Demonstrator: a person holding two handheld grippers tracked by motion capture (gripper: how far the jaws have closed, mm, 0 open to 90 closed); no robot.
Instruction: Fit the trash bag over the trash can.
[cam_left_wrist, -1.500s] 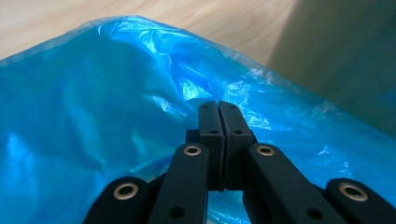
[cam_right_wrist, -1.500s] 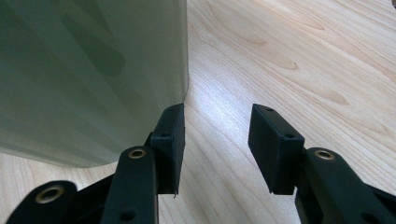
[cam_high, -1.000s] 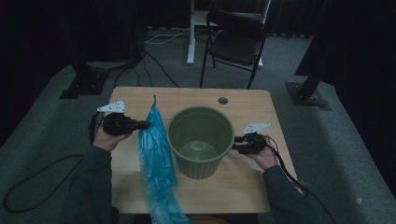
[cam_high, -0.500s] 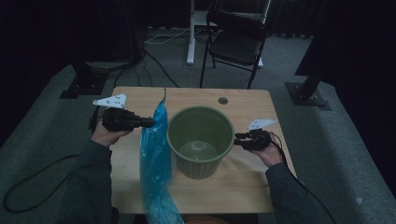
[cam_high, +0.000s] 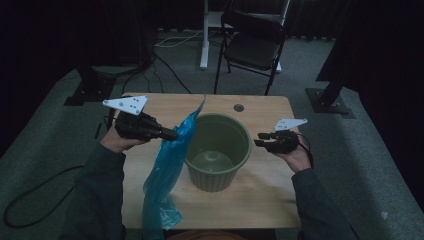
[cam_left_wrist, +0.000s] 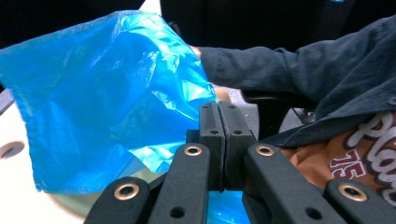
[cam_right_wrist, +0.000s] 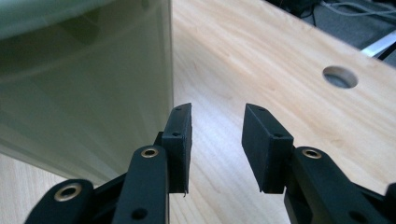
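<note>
My left gripper (cam_high: 167, 134) pinches the thin, limp blue plastic bag (cam_high: 165, 175), which hangs past the near edge of the wooden table (cam_high: 260, 185). It looks light and slippery, so I'd grip near its mouth. Beyond, my right gripper (cam_high: 259, 140), jaws spread, is empty beside the round green plastic bin (cam_high: 218, 177).

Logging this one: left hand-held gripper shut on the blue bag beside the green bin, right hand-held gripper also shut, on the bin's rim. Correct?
Not quite. The right hand-held gripper is open and grips nothing, its jaws apart beside the green bin, as the right gripper view shows. The left hand-held gripper is indeed shut on the blue bag.
</note>
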